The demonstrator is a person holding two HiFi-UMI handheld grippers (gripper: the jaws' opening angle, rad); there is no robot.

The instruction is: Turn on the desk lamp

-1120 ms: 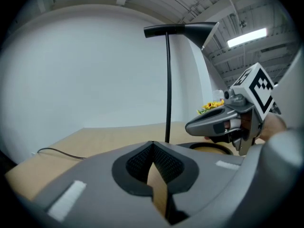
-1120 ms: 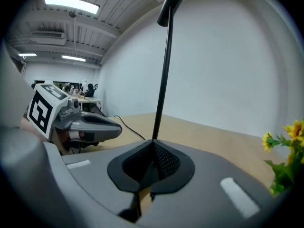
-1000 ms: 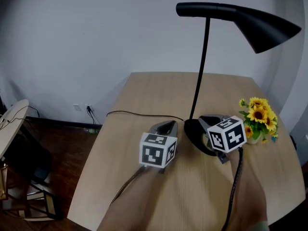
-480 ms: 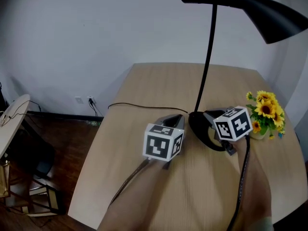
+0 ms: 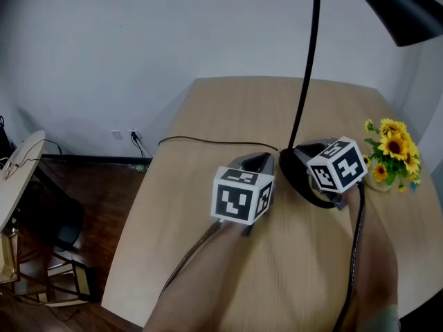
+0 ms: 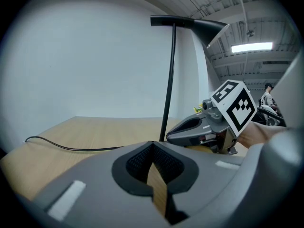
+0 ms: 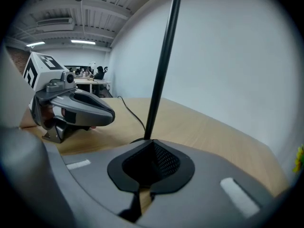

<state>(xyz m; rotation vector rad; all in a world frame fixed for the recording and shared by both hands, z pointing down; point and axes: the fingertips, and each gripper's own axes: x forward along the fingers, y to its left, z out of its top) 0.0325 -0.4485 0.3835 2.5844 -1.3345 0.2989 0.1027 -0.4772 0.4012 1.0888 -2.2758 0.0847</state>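
Nearest in, the left gripper, grey with its marker cube on top, sat low over the light wooden table. Its jaws were pressed together with nothing between them, and only a sliver of tabletop showed below the pads. Just to its right, the right gripper was right over the round black base of the black desk lamp. Its jaws were likewise closed and empty, with the tips aimed at the foot of the thin black stem. Whether those tips touched the base, I couldn't tell. The two grippers were near each other, noses angled toward the same spot. A black cable trailed back from the right gripper.

Past them, the stem rose upright to the lamp's cone-shaped black shade, reaching out to the right high above the table. A thin black cord ran leftward from the base across the wood to the table's edge. Off to the right, a small bunch of yellow sunflowers stood near the right edge, apart from the base. Behind it all was a plain white wall.
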